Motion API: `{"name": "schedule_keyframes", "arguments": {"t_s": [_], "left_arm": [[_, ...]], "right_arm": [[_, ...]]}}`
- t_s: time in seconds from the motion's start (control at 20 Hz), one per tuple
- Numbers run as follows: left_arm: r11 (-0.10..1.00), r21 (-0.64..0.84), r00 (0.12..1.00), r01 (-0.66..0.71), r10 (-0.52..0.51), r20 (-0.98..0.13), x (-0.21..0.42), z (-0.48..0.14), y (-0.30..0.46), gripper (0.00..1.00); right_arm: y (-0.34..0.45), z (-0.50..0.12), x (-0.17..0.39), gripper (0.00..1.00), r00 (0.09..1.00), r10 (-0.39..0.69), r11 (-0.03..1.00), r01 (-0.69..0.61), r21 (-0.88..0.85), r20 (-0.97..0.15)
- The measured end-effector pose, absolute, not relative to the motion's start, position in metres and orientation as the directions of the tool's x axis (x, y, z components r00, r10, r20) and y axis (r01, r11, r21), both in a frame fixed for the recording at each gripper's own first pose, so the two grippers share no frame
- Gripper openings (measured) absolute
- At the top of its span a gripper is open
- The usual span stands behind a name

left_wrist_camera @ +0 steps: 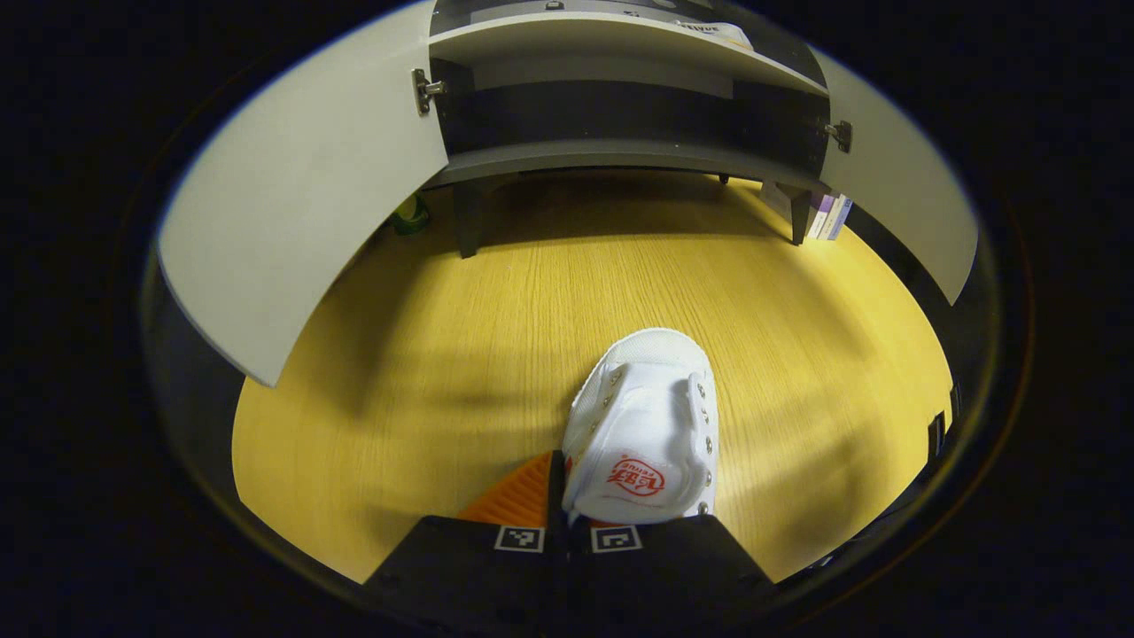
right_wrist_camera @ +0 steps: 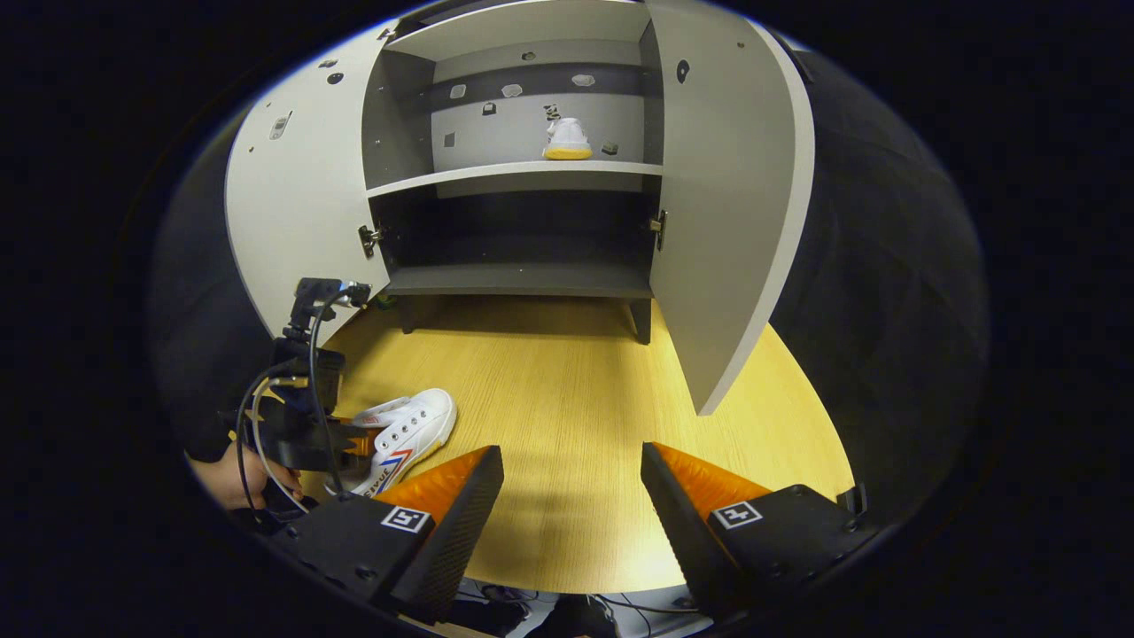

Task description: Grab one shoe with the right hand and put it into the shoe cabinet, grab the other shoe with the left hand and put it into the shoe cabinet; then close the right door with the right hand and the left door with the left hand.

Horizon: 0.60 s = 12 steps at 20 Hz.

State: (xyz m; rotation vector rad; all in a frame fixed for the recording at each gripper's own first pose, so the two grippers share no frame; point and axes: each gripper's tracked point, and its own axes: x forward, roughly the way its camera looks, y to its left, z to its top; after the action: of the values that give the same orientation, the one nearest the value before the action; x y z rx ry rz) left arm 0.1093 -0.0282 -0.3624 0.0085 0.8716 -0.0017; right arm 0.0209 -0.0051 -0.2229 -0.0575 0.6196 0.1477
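- My left gripper (left_wrist_camera: pixel 567 523) is pinching the shoe (left_wrist_camera: pixel 642 434) at its heel on the worktop (left_wrist_camera: pixel 532 310).
- My right gripper (right_wrist_camera: pixel 571 496) is hanging wide, holding nothing.
- Cabinet (right_wrist_camera: pixel 523 168) doors are standing open.

I see a bare stretch of yellow wood-grain tabletop (right_wrist_camera: pixel 567 399) up to the grey shoe cabinet (right_wrist_camera: pixel 523 283), both pale grey doors, left (right_wrist_camera: pixel 283 195) and right (right_wrist_camera: pixel 726 204), swung wide flanking the approach, dark lower compartment open, a white shoe with yellow sole (right_wrist_camera: pixel 567 140) on the far upper shelf
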Motion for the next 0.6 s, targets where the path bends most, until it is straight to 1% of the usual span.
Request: {"name": "schedule_keyframes", "arguments": {"t_s": [0.2,0.35,0.5,0.6], "left_arm": [[0.999,-0.020,0.703,-0.025,0.004,-0.711,0.120,-0.305,-0.028,0.05],[0.999,-0.023,0.748,-0.030,0.007,-0.664,0.142,-0.248,-0.031,0.05],[0.995,-0.085,0.784,-0.057,-0.008,-0.621,0.164,-0.199,-0.038,0.05],[0.994,-0.095,0.809,-0.051,-0.015,-0.588,0.183,-0.159,-0.041,0.05]], "right_arm": [[-0.005,-0.216,0.026,0.99,0.822,0.148,0.982,-0.186,-0.014,-0.551],[-0.004,-0.216,0.029,0.99,0.826,0.177,0.976,-0.218,-0.013,-0.534],[-0.004,-0.215,0.036,0.99,0.828,0.199,0.973,-0.232,0.003,-0.523],[-0.004,-0.211,0.042,0.99,0.836,0.214,0.970,-0.241,0.011,-0.505]]}}
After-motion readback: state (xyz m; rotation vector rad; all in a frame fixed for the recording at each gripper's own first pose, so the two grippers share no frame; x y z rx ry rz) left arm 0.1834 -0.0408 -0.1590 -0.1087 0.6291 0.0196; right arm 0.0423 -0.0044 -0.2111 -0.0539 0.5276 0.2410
